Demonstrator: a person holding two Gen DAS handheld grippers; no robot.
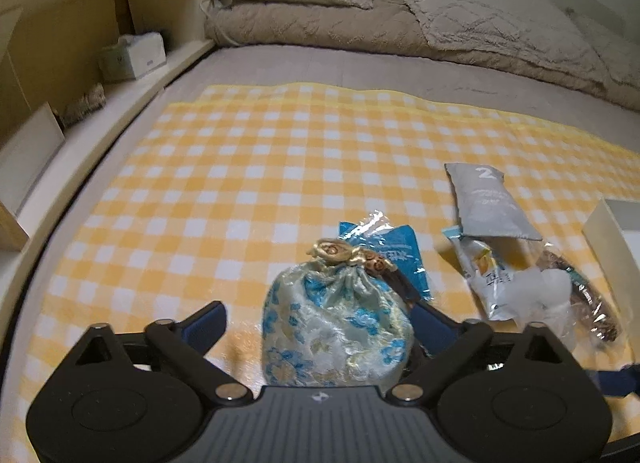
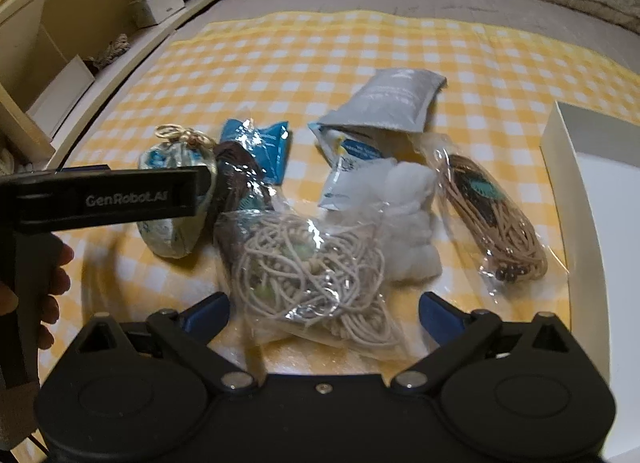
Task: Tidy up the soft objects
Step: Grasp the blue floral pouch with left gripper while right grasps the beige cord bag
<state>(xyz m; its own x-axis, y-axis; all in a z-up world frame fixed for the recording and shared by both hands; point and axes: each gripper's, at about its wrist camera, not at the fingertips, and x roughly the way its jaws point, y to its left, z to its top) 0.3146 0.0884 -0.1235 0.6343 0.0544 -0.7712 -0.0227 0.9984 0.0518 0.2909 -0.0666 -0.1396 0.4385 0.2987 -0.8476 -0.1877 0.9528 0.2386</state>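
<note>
We see a bed (image 1: 280, 63) spread with a yellow checked cloth (image 1: 240, 167). On the cloth lie a brocade pouch (image 1: 336, 327), a blue packet (image 1: 394, 255) at its one o'clock, a grey sachet (image 1: 488, 199), a cord bag (image 2: 316, 275) and a white box (image 2: 576, 183).

A bed (image 1: 304, 63) is covered by a yellow checked cloth (image 1: 240, 167); beige bedding (image 1: 360, 23) is heaped at its head; wooden shelving (image 1: 80, 23) is seen alongside.

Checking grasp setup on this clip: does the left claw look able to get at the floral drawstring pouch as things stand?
Probably yes. The left claw is open with the floral drawstring pouch standing between its fingers, nothing on top; only the blue packet crowds behind.
</note>
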